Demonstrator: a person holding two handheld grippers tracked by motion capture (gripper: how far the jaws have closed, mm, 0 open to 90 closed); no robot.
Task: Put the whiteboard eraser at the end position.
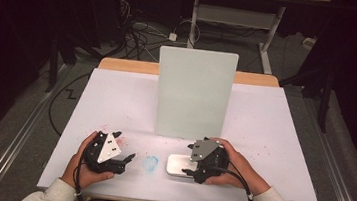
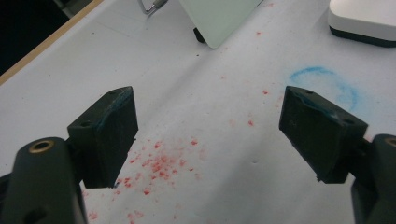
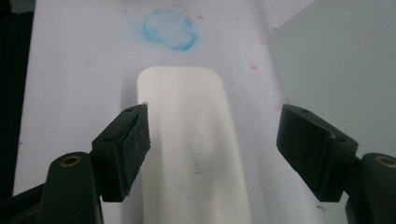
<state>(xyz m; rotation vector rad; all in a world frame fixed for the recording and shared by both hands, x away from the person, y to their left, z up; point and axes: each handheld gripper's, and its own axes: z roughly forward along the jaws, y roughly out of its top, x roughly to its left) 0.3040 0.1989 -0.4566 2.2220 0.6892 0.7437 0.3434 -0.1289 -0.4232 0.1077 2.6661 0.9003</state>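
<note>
White eraser block (image 3: 191, 140), long axis running between open right claw (image 3: 212, 149) jaws

**Table surface check**

You've got a wood-edged table (image 1: 120, 64) under a white sheet (image 1: 116, 104). An upright pale green board (image 1: 195, 92) stands mid-sheet. A white eraser block (image 1: 178, 165) lies flat near the front edge, right of centre. A blue smudge ring (image 1: 150, 163) sits just left of it. Red specks (image 2: 159, 163) are scattered toward the front-left corner.
</note>
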